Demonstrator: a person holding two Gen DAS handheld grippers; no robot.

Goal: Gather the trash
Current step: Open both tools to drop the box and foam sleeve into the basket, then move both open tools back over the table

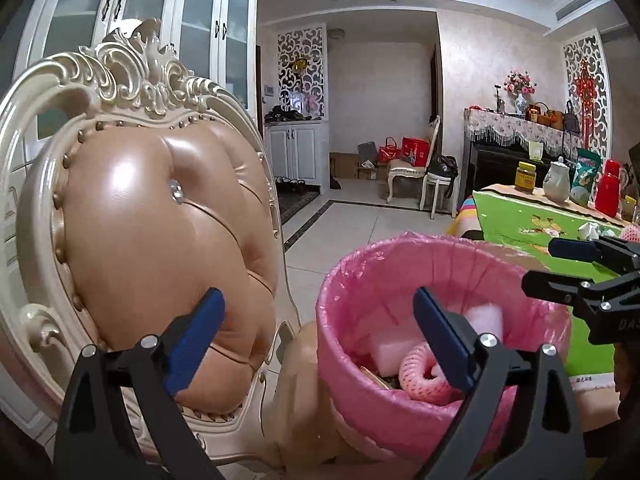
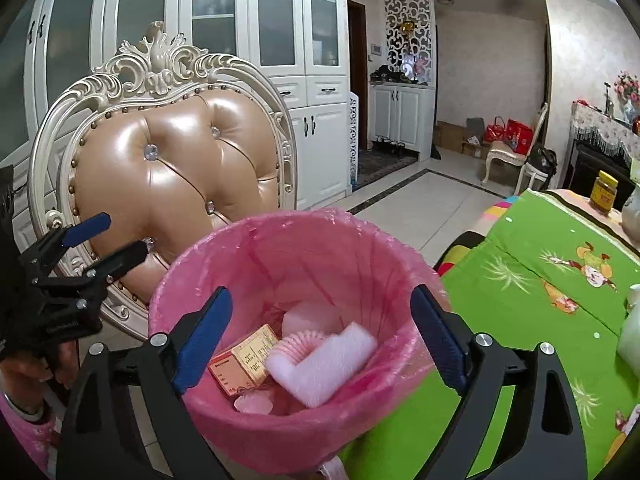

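Note:
A bin lined with a pink bag stands on a chair seat beside the table; it also shows in the left wrist view. Inside lie white foam pieces, a pink foam net sleeve and a small orange and yellow carton. My right gripper is open and empty above the bin; it shows from the side in the left wrist view. My left gripper is open and empty, left of the bin, in front of the chair back; it shows from the side in the right wrist view.
An ornate cream chair with a tan leather back stands behind the bin. The table with a green cloth is on the right, bearing a yellow jar, a white teapot, a red flask and crumpled tissue.

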